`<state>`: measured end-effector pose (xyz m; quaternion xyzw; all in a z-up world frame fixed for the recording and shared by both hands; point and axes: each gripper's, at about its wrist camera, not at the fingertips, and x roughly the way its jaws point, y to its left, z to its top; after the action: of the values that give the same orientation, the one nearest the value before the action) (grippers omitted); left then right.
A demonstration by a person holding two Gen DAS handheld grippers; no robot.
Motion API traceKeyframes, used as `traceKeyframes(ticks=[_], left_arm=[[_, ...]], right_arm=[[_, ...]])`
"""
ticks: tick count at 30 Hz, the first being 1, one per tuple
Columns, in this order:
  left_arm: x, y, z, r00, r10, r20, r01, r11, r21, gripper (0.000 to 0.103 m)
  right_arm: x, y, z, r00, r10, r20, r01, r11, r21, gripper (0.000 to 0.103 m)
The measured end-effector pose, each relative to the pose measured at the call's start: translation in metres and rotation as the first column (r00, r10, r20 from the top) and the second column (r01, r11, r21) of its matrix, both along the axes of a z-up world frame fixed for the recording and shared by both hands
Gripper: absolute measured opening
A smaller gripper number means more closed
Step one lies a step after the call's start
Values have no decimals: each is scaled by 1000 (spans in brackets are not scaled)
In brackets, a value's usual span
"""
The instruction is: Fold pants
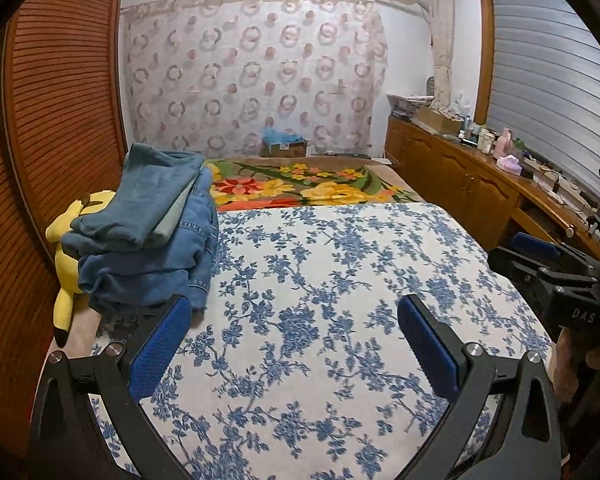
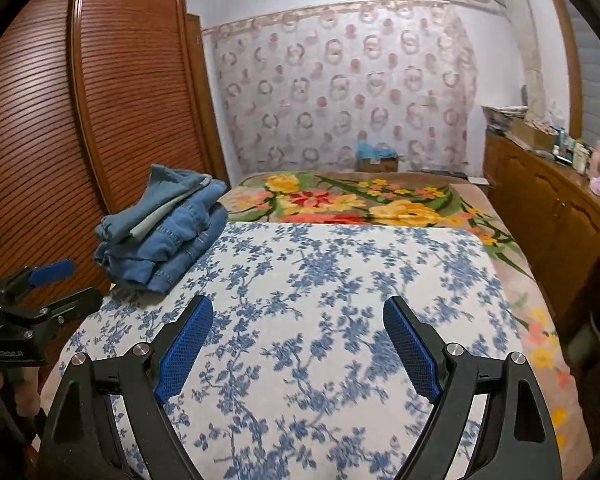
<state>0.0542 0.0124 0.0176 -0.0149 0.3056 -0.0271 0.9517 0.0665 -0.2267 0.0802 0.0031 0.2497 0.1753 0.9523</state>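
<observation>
A pile of blue denim pants [image 1: 148, 228] lies at the left edge of the bed, loosely folded and stacked; it also shows in the right wrist view [image 2: 164, 232]. My left gripper [image 1: 294, 312] is open and empty above the blue-flowered white cloth [image 1: 340, 280], just right of and nearer than the pile. My right gripper [image 2: 298, 312] is open and empty above the same cloth [image 2: 320, 280], right of the pile. Each gripper shows in the other's view: the right one [image 1: 540, 264] and the left one [image 2: 56, 284], both open.
A yellow plush toy [image 1: 70, 256] lies left of the pile against the wooden louvred wardrobe [image 1: 52, 120]. A bright flowered blanket [image 1: 300, 184] covers the far bed. A wooden cabinet [image 1: 480, 184] with bottles and clutter runs along the right. A cardboard box [image 1: 286, 146] stands by the far wall.
</observation>
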Motion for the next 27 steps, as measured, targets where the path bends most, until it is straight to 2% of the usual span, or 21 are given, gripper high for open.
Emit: traceKeyframes(ticks=[12, 27], left_arm=[[-25, -15, 32, 997, -13, 72, 12, 1000, 15, 103], [-41, -17, 60, 989, -19, 149, 16, 1000, 22, 103]], right_arm=[[-42, -19, 22, 996, -57, 66, 56, 998, 11, 88], [-59, -21, 30, 987, -70, 144, 66, 997, 29, 88]])
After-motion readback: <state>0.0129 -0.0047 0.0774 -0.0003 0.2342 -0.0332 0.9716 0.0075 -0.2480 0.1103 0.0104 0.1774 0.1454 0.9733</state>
